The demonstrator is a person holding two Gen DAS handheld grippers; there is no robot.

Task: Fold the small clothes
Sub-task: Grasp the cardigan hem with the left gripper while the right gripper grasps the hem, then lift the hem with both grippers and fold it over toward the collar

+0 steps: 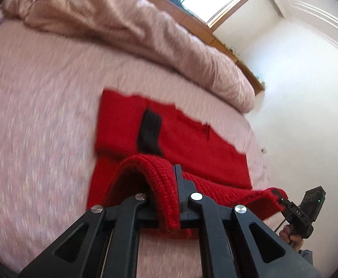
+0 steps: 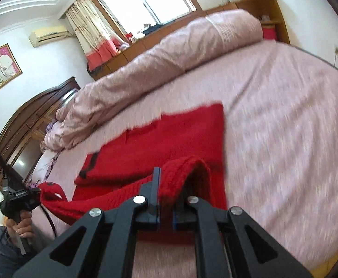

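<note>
A red knitted garment [image 1: 192,139] with black trim lies partly flat on the pink bed [image 1: 41,115]. My left gripper [image 1: 166,185] is shut on its near hem, which drapes over the fingers. My right gripper [image 2: 169,185] is shut on the other end of the same hem [image 2: 187,169]. The hem hangs lifted between the two grippers, above the flat part of the garment [image 2: 169,134]. The right gripper shows in the left wrist view [image 1: 282,202], and the left gripper shows in the right wrist view [image 2: 35,191]. Both views are motion-blurred.
A rumpled pink duvet [image 1: 134,27] lies along the far side of the bed [image 2: 284,115]. A dark wooden headboard [image 2: 30,120] stands at one end, a wooden window ledge [image 2: 145,44] behind the duvet. White walls lie beyond the bed edge.
</note>
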